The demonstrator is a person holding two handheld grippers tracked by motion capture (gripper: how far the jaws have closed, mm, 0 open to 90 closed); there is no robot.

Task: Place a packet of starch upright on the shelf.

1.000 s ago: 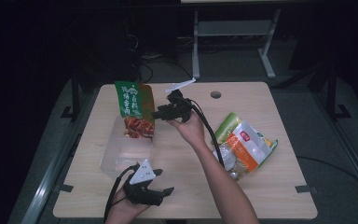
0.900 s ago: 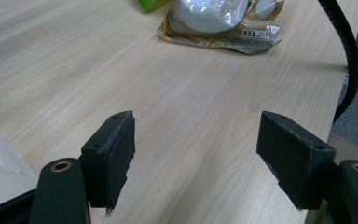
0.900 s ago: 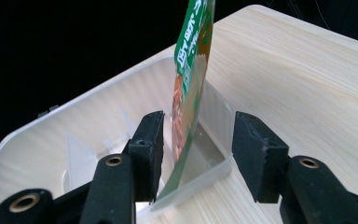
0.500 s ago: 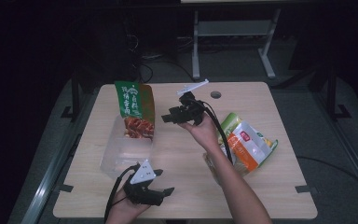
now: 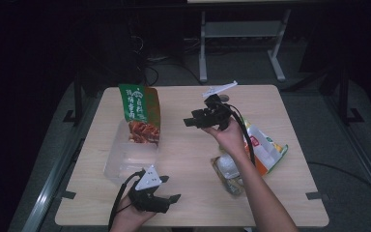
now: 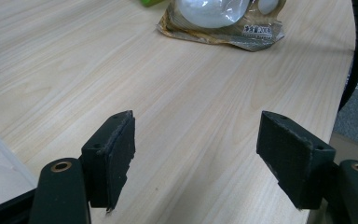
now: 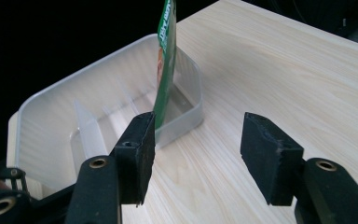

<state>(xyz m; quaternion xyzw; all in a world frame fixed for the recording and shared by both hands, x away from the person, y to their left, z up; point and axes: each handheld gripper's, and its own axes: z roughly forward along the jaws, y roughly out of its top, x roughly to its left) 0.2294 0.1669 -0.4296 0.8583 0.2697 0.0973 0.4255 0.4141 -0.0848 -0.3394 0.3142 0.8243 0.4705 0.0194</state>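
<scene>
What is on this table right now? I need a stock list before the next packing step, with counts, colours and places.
clear plastic bin: one, see-through, left part of the table, with a divider inside.
green snack bag: one, green top with a red-brown picture, standing upright in the bin's far end.
clear-windowed packet: one, brownish with pale contents, right of centre, near the forearm.
orange and white packet: one, right side, with a bit of green beside it.
table: one, light wood.
left gripper: one, black, near edge, jaws open and empty.
right gripper: one, black, held above the table's middle, jaws open and empty, just been opening.
</scene>
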